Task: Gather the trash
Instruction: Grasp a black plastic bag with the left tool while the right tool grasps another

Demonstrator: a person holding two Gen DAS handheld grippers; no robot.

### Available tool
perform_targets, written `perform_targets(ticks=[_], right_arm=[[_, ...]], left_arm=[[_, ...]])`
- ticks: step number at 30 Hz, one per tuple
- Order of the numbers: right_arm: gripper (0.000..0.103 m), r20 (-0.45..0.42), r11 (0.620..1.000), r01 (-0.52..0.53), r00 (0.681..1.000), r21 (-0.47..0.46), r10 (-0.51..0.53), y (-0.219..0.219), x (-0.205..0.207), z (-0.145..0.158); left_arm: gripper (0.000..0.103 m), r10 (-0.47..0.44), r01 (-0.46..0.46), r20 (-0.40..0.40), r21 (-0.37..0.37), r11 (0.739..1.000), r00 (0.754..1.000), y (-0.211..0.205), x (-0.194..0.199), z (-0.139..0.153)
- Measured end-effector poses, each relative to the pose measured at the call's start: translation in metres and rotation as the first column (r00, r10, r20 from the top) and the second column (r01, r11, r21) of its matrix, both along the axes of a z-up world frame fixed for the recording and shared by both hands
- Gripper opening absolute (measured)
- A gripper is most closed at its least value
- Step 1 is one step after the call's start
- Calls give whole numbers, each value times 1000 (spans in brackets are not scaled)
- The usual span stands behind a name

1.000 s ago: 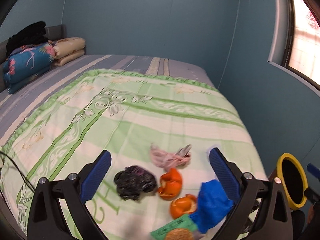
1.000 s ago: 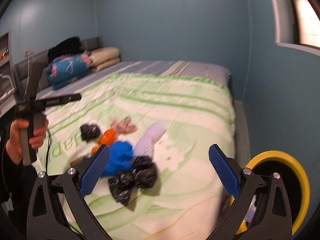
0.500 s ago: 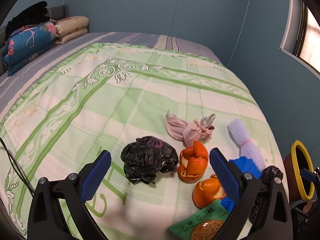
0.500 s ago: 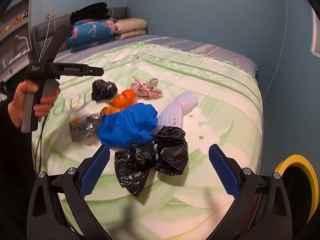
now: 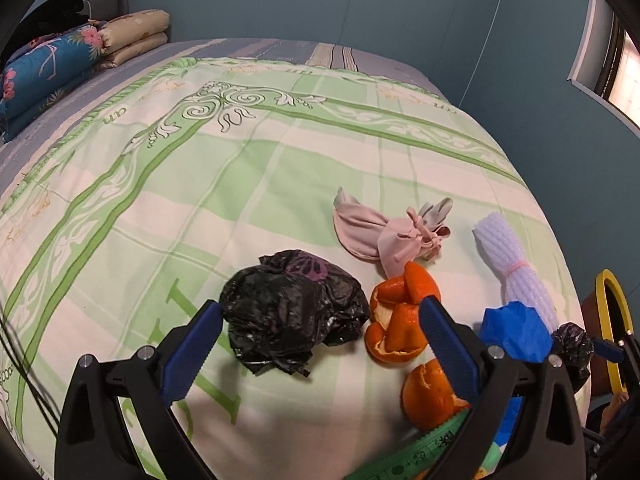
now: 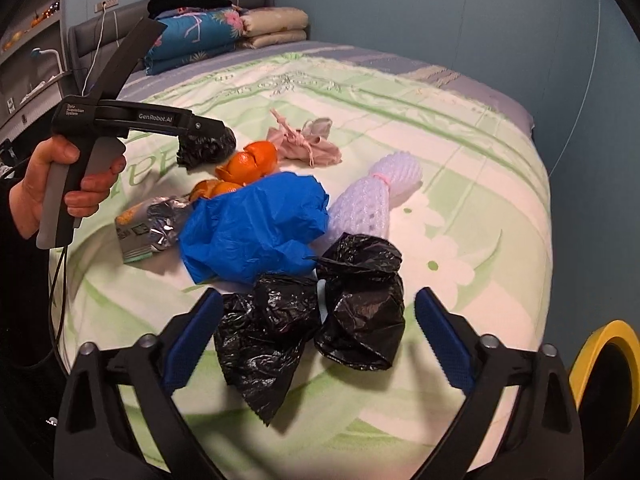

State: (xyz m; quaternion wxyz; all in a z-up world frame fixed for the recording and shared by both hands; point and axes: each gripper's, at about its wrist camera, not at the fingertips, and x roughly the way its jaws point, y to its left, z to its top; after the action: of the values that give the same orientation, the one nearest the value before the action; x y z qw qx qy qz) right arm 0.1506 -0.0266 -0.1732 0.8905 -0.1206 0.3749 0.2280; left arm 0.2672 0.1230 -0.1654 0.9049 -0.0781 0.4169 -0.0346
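Two grippers [image 5: 318,336] [image 6: 318,330] — closing, black bags [image 6: 312,320] between

A bed covered by a green-and-cream patterned quilt [image 5: 240,184] is shown against teal walls [image 5: 320,0]. Folded blankets [image 6: 224,36] are stacked in the upper left, a window [image 5: 624,76] is seen at the right edge.

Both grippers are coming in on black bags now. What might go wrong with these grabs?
The right gripper is closing around two crumpled black bags beside the blue bag; it may take only one or snag the blue one. The left gripper's right finger sits by the orange peel and might pinch it too.
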Motion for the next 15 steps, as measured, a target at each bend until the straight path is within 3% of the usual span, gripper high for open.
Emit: perform_targets(ticks=[3,7,10,15], right_arm=[[79,-24,1000,11,1000,-11,-11,0,7,-7],[77,-42,1000,14,999,-11,-15,0,10,-11],[74,-40,1000,17,999,-14,-18,1,10,-11],[64,-40,999,32,999,-9,-32,1,11,-11]], left_arm=[[87,-14,14,-10,16,1000,1000,-4,3,-3],[67,-27,27,-23,30,999,999,-8,6,-8],[59,-34,35,-27,37,999,999,-10,8,-11],[43,-30,31,-24,60,998,999,-12,9,-14]])
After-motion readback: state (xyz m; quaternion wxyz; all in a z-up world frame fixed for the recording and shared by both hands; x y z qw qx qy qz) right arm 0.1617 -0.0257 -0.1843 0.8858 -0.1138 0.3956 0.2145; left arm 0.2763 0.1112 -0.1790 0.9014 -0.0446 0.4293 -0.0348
